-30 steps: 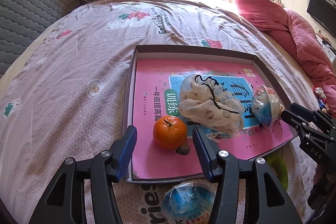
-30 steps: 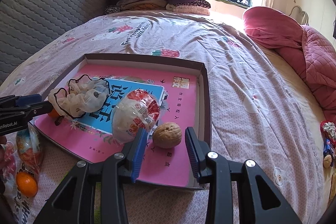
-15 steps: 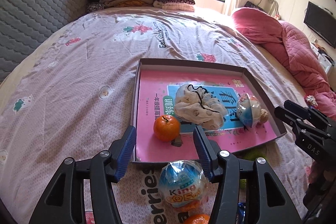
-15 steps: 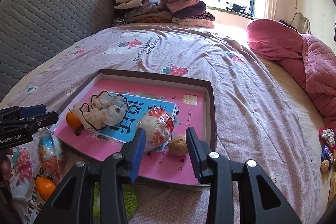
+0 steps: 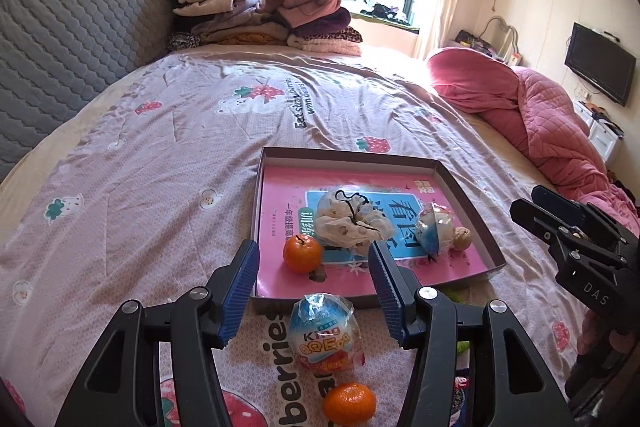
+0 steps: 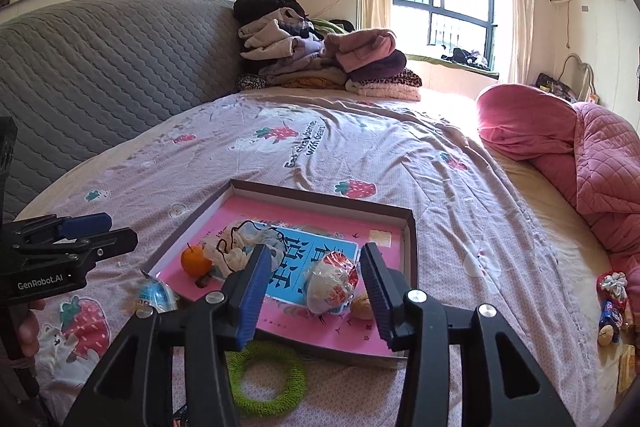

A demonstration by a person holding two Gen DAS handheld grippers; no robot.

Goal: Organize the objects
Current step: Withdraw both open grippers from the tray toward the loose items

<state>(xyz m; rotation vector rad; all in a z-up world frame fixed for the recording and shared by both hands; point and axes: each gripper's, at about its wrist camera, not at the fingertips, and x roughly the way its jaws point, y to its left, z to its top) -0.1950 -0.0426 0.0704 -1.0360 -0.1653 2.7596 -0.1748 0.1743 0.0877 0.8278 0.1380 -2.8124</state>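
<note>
While both hand-held grippers hang empty above the bed, the step in hand looks like choosing the next loose item to put into the shallow box, which lies on the bedspread with a pink book lining its bottom. The left hand-held gripper stands wide open with nothing between its pads, and the wrapped toy egg and a loose tangerine lie on the bed just below it, outside the box. The right hand-held gripper is also open and holds nothing; a green ring lies on the bed beneath it. To do this well, I would drop straight over one item, straddle its widest part, and close gently, since the egg's wrapper looks slippery and the fruit soft. Already inside the box are a tangerine, a cloth pouch, another wrapped egg and a walnut. Compared with a second ago, both grippers have pulled back and up from the box; the right one's jaws have just been opening, leaving the walnut they framed resting in the box.
</note>
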